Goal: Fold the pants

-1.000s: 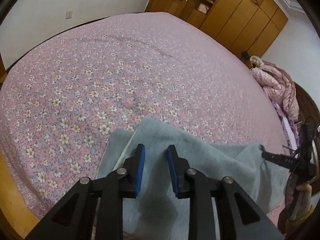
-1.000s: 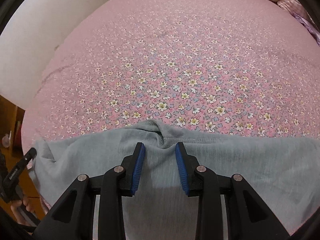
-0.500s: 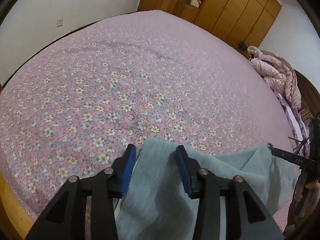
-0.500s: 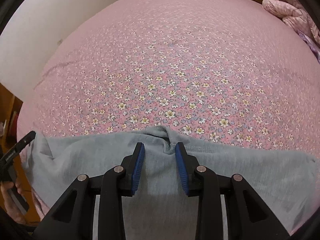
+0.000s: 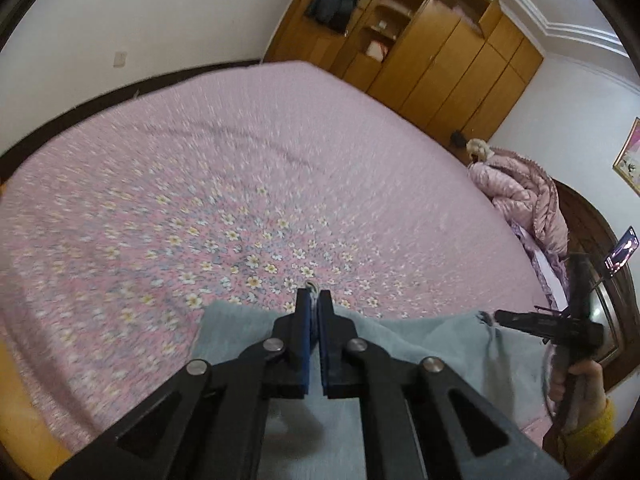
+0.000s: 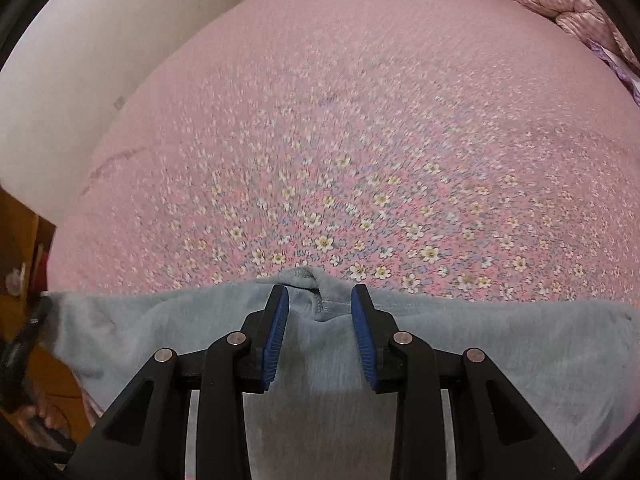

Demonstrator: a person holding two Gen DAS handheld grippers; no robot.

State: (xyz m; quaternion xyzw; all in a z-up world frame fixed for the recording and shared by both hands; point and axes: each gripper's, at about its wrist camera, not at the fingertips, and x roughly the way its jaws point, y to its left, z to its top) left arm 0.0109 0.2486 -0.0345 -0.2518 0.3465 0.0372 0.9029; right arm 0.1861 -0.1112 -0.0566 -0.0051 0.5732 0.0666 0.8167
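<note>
Light grey-blue fleece pants (image 5: pixel 420 344) lie at the near edge of a pink floral bed (image 5: pixel 240 184). My left gripper (image 5: pixel 314 300) is shut on the pants' far edge, with a bit of cloth showing between the blue pads. In the right wrist view the pants (image 6: pixel 500 344) spread across the lower frame. My right gripper (image 6: pixel 319 300) is open, its blue pads on either side of a raised seam fold. The right gripper also shows in the left wrist view (image 5: pixel 520 322) at the pants' right end.
A bunched pink quilt (image 5: pixel 520 196) lies at the bed's far right. Wooden wardrobes (image 5: pixel 432 56) stand beyond the bed. A white wall (image 6: pixel 80 80) runs along the bed's left side. A phone (image 5: pixel 622 250) stands at the far right.
My left gripper has closed on the pants' edge; it was open before. Both cameras have risen and show more of the room. My right gripper has stayed open over the seam.
</note>
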